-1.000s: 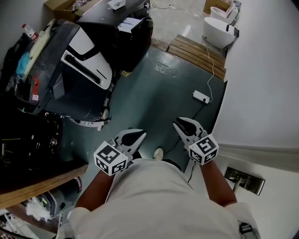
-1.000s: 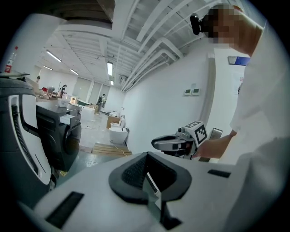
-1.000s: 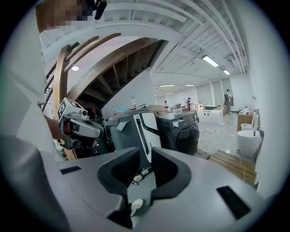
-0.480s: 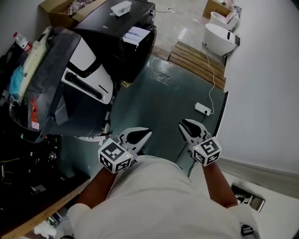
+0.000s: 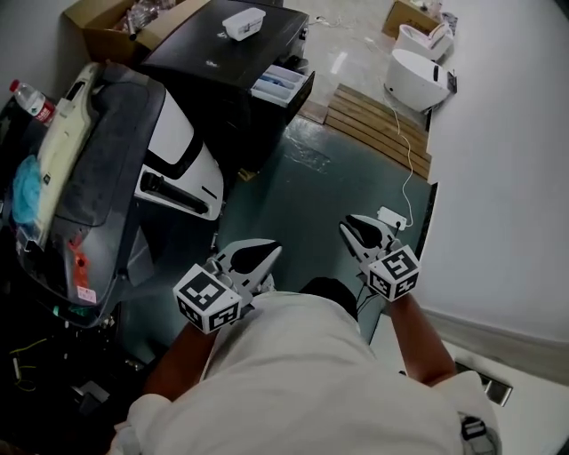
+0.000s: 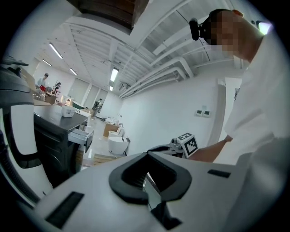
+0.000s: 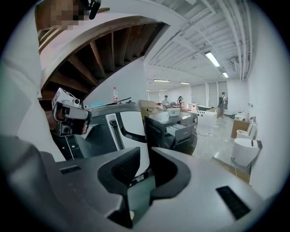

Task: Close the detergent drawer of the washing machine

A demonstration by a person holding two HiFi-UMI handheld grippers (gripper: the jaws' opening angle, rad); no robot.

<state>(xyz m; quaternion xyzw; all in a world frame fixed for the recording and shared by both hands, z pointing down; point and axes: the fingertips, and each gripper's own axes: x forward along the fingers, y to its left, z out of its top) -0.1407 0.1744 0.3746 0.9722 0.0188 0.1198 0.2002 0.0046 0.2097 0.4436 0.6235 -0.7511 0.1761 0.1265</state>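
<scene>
Standing open, the detergent drawer (image 5: 283, 85) projects from the upper front of the black washing machine (image 5: 222, 62), at 12 o'clock from the person and well apart from both grippers. A small white box (image 5: 242, 19) rests on the machine top.

The left gripper (image 5: 267, 253) has its fingertips together with nothing between them. The right gripper (image 5: 351, 229) shows a narrow gap, also empty. Both are held by the person's waist and point toward the machine.

Step in hand, as judged: the approach, with no contact made yet. The next move calls for crossing the green floor (image 5: 302, 187), setting a gripper squarely on the drawer face and pushing straight in.

Clearances:
- 9 o'clock: a large grey-and-white appliance (image 5: 169, 160).
- 3 o'clock: the white wall (image 5: 507, 178).
- 1 o'clock: a power strip (image 5: 392, 218) with its cord, just beside the right gripper, and a wooden pallet (image 5: 378, 120) beyond it.

The floor lane between these lies open.
</scene>
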